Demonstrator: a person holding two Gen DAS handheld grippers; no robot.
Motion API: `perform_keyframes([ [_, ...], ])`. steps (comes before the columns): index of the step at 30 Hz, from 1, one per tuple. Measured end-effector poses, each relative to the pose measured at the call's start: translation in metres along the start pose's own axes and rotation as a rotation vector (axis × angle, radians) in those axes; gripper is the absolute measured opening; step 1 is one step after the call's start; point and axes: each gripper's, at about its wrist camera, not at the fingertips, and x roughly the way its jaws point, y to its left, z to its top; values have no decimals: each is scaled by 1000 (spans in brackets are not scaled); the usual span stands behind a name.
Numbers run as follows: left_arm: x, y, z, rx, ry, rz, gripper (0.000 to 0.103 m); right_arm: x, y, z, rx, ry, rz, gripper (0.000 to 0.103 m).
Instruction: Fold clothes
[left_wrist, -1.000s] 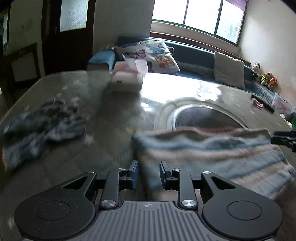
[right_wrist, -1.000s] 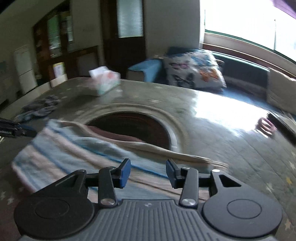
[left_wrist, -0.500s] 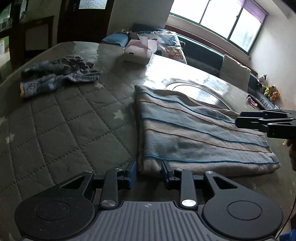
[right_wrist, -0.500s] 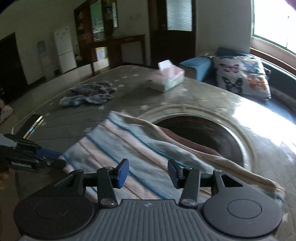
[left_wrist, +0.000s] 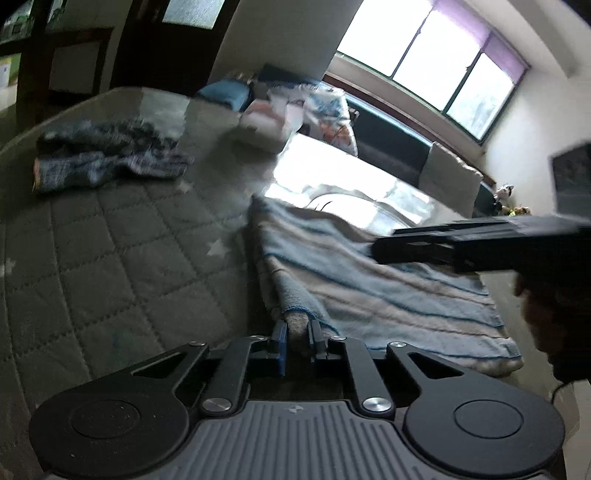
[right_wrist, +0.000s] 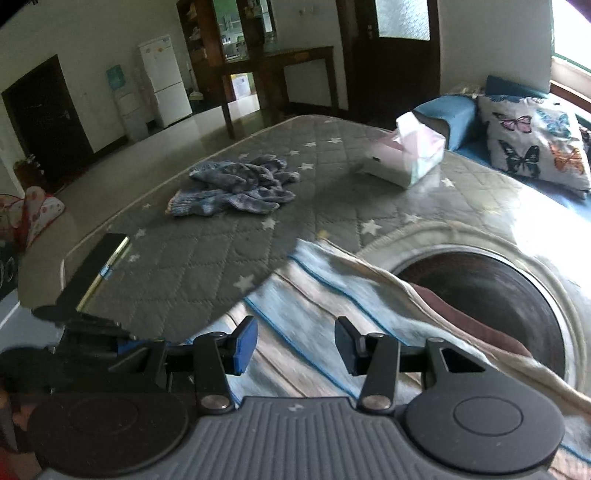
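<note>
A folded, blue-and-beige striped terry garment (left_wrist: 373, 291) lies on a grey quilted table cover with white stars (left_wrist: 110, 258), its far edge reaching over a round dark inset ringed by a pale band (right_wrist: 491, 291) in the table top. The left gripper (left_wrist: 295, 336) is clenched on the near corner of that striped cloth: a small bunch of fabric stands pinched between its blue-padded fingers (left_wrist: 280, 341), with the rest of the cloth spreading away to the right. The right gripper (right_wrist: 295, 341) hangs over the same garment with its jaws spread wide and nothing between them; in the left wrist view it (left_wrist: 461, 243) shows as a dark, blurred bar above the striped cloth, and whether it touches the fabric there is hard to tell. A crumpled blue-grey knitted garment (right_wrist: 236, 188) sits well apart on the far left part of the cover, untouched. Beyond it, near the far edge of the table, rests a white and pink tissue box (right_wrist: 410, 155) with a tissue sticking up. Behind the table runs a dark blue sofa carrying a white pillow printed with butterflies (right_wrist: 535, 144), and a white refrigerator (right_wrist: 162, 92) stands against the back wall of the room.
</note>
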Motion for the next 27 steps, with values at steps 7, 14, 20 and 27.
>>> perform_keyframes([
  [7, -4, -21, 9, 32, -56, -47, 11, 26, 10, 33, -8, 84, 15, 51],
  [14, 1, -46, 16, 87, -79, -97, 11, 47, 28, 51, -97, 160, -39, 61],
  [20, 9, -62, 18, 129, -75, -127, 11, 65, 30, 56, -148, 217, -107, 50],
  [27, 10, -68, 21, 156, -69, -170, 15, 52, 2, 45, -39, 172, -93, 11],
])
